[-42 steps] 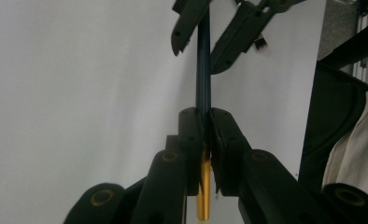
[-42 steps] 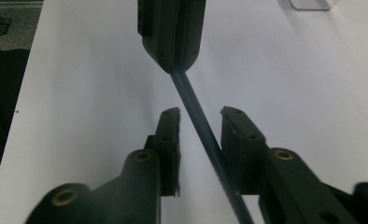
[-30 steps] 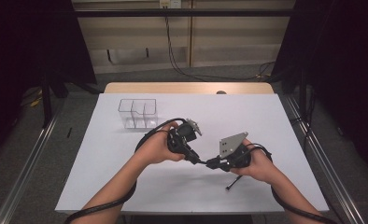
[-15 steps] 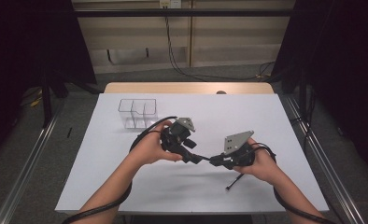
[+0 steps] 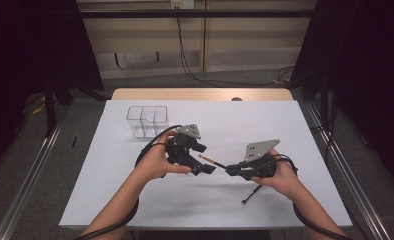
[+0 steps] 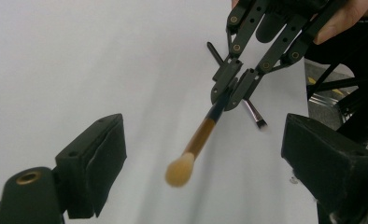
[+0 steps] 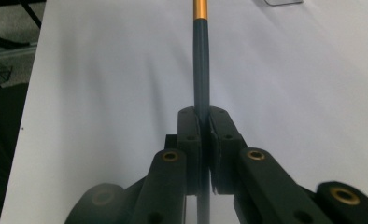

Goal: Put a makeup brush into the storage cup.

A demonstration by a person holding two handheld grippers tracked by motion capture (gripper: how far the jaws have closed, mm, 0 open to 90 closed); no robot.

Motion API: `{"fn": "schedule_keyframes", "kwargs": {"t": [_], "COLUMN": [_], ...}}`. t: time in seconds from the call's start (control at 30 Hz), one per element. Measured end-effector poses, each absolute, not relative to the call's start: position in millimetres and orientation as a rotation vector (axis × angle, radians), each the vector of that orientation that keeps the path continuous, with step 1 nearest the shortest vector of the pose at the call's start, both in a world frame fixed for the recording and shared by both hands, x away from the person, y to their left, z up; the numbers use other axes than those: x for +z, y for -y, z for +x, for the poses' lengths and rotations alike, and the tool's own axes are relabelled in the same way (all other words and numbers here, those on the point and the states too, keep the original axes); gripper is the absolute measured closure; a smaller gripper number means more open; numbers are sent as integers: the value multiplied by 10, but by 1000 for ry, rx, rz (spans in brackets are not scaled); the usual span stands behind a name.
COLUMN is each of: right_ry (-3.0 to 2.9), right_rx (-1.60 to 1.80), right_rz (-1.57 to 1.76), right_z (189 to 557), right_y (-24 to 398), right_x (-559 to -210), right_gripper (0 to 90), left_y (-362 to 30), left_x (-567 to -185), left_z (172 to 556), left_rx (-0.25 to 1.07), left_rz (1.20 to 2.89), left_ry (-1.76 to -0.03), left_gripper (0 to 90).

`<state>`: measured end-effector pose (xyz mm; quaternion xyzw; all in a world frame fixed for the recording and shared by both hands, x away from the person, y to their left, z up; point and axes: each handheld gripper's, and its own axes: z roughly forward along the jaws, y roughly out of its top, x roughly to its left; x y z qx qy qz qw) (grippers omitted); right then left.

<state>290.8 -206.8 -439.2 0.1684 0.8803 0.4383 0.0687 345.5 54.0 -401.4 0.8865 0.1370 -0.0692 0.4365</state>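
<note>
Black right gripper [image 7: 201, 126] clamps the makeup brush [image 6: 198, 140]; left gripper [image 6: 205, 158] jaws just opened, apart.

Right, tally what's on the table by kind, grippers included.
Makeup brushes: 2, one held in the right gripper, one lying on the table.
Clear organizer: 1.
Grippers: 2, counting the left gripper.
Total: 5.

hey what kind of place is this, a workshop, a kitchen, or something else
Probably a lab recording station, not a kitchen: a white table ringed by dark curtains, cables down the back wall, and a person using handheld grippers, the right gripper clamping a makeup brush.
</note>
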Motion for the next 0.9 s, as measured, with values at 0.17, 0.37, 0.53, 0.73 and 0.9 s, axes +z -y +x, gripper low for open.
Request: {"fn": "schedule_keyframes", "kwargs": {"t": [0.17, 0.37, 0.53, 0.73, 0.9], "right_ry": [-2608, -2567, -2526, -2481, -2441], "right_rx": [1401, 1465, 1522, 1586, 1627], "right_rz": [560, 598, 627, 661, 686], "right_z": [2901, 2893, 2865, 2853, 2844], "right_y": [2088, 2102, 2091, 2091, 2084], "right_x": [-4391, -4403, -4415, -4427, -4430], "right_gripper": [845, 844, 844, 844, 844], "left_y": [-536, -554, -567, -579, -584], "left_x": [-4029, -4045, -4078, -4097, -4113], "left_z": [3429, 3413, 3398, 3392, 3402], "left_rx": [-140, -122, -127, -116, -100], "left_rz": [2149, 2095, 2075, 2032, 1996], "left_ry": [-359, -366, -369, -369, -369], "left_gripper": [104, 89, 79, 79, 61]}}
